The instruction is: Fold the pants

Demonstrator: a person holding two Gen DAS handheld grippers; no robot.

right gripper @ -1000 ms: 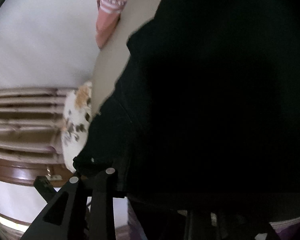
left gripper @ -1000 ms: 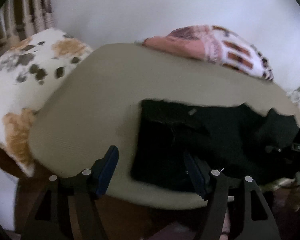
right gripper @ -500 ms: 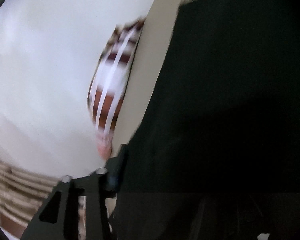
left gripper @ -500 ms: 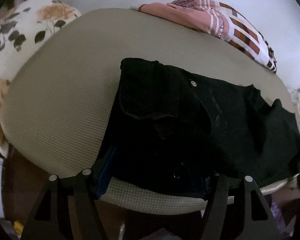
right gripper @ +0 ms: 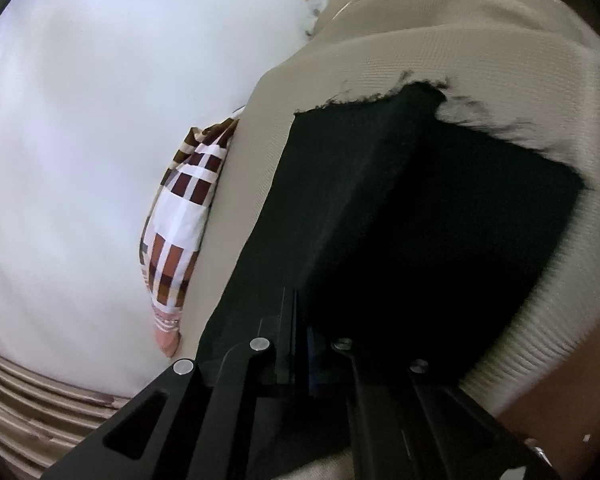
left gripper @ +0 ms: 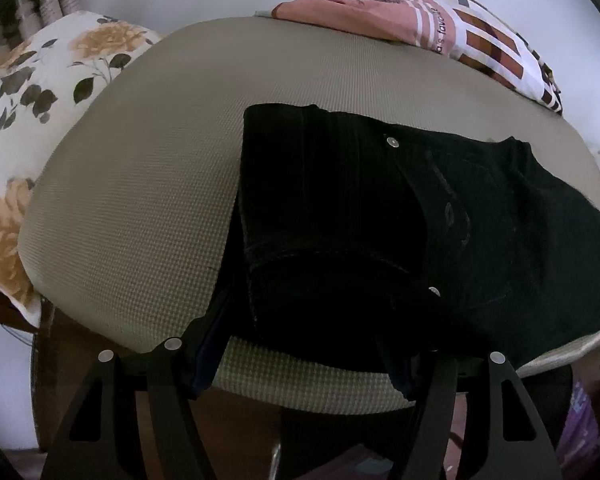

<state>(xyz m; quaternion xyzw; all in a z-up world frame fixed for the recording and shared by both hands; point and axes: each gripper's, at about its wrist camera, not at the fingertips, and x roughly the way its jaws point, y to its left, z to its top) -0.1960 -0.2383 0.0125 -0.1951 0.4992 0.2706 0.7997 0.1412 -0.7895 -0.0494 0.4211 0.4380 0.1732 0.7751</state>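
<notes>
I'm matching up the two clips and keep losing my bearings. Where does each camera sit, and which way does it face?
Left wrist: on the left tool, angled steeply down at the waist end of the black pants on the beige cushion; both its fingers show, spread open.
Right wrist: on the right tool, looking along the pants toward their frayed hems; its fingers show, closed.
Shared: pants, cushion, checked pink cloth, white wall.
</notes>
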